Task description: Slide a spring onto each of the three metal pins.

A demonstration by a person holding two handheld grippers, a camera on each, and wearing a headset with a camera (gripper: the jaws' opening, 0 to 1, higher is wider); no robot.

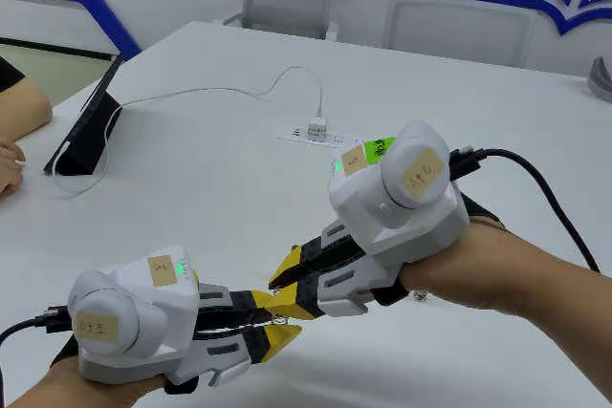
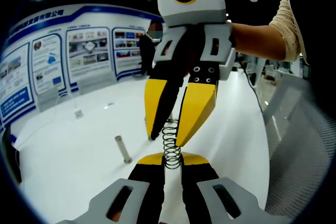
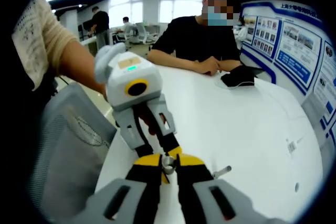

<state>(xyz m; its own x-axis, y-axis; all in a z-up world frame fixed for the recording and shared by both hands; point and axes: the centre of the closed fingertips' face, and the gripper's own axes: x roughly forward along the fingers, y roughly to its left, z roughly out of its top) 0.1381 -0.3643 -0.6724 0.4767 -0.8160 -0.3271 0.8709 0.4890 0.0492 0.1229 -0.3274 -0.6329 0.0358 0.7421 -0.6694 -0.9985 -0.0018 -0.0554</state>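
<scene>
Left gripper is low over the white table, its yellow tips pinching the near end of the spring, and the coil stands straight out from the jaws. Right gripper meets it head-on, its two yellow jaws drawn close on either side of the spring's far end. In the right gripper view a small round metal end sits right at its tips, but I can't tell whether those jaws are gripping it or only bracketing it. One pin stands upright on the table just beside the meeting point, bare, with no spring on it. In the head view the two sets of jaws cross tip to tip just above the tabletop.
</scene>
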